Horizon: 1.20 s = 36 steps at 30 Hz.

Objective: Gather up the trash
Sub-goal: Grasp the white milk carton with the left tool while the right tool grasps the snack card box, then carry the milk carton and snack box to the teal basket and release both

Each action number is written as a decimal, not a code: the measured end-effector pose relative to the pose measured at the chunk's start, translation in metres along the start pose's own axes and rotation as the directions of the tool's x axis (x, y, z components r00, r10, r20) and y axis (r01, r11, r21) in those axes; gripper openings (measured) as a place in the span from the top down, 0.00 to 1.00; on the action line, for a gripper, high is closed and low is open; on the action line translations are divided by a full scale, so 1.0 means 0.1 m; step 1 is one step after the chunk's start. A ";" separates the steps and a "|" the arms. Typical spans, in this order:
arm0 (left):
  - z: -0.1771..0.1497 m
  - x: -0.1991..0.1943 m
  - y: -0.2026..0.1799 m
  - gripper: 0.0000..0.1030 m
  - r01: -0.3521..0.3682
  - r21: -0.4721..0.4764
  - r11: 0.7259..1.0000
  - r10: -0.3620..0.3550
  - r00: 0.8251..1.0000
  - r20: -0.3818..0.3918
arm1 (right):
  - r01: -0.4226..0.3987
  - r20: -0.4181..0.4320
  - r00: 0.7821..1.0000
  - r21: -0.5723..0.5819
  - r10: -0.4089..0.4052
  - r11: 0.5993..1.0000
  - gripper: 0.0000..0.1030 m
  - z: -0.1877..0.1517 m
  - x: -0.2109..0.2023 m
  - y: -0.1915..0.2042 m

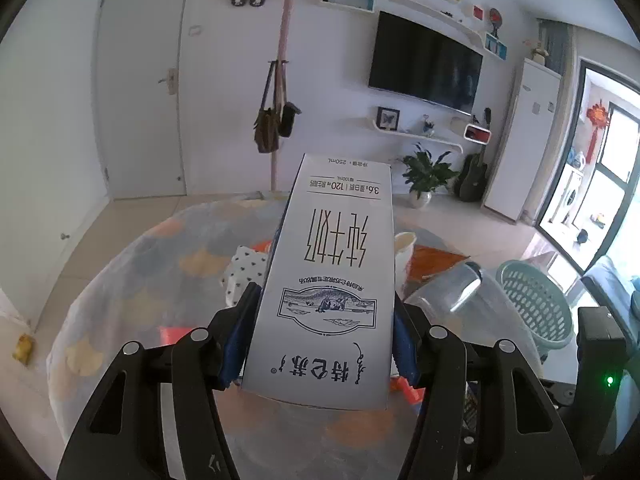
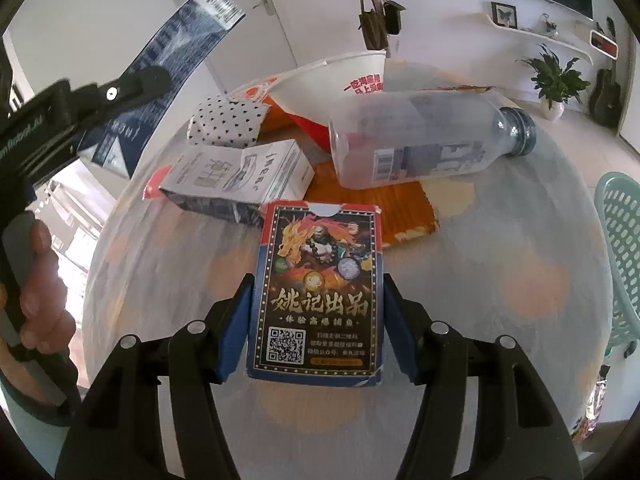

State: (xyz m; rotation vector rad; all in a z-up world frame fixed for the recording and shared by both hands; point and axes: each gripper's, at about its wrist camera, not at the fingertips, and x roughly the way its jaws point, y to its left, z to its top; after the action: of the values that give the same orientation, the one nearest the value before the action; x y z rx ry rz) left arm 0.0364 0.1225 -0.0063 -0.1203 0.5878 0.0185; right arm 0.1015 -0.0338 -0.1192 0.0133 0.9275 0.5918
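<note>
My left gripper is shut on a white milk carton and holds it up above the round table. The same carton and the left gripper's arm show at the upper left of the right wrist view. My right gripper is shut on a dark playing-card box just above the table. Behind it lie a second milk carton on its side, a dotted packet, an empty plastic bottle, a paper cup and an orange wrapper.
A green perforated basket stands right of the table and also shows in the right wrist view. A coat stand, a door, a wall television and a potted plant stand beyond the table.
</note>
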 end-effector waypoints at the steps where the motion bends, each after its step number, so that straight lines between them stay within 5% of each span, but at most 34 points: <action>1: 0.00 -0.01 -0.02 0.45 0.004 0.002 1.000 -0.004 1.000 0.002 | -0.001 0.009 1.000 -0.009 0.001 1.000 0.45 -0.01 -0.04 0.00; 16: 0.09 -0.01 -0.42 0.45 0.140 0.015 0.990 -0.140 0.990 0.014 | 0.060 0.221 0.974 -0.005 -0.058 0.998 0.45 -0.01 -0.82 -0.25; 26: 0.34 0.28 -1.40 0.45 0.290 0.077 0.954 -0.293 0.956 0.026 | 0.227 0.369 0.890 0.147 -0.267 0.963 0.45 0.15 -1.47 -1.13; 33: 0.41 0.72 -2.13 0.45 0.371 0.116 0.921 -0.369 0.928 -0.041 | 0.312 0.375 0.832 0.293 -0.409 0.904 0.45 0.10 -1.80 -1.88; 36: 0.37 0.93 -2.40 0.45 0.403 0.119 0.908 -0.395 0.915 -0.085 | 0.333 0.339 0.824 0.357 -0.454 0.873 0.45 0.02 -1.80 -2.21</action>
State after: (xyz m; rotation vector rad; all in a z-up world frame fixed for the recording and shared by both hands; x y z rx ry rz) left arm 0.1470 -0.1125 -0.0013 -0.1082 0.6133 -0.4249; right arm 0.1260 -0.3069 -0.0402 0.1924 0.5634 0.0485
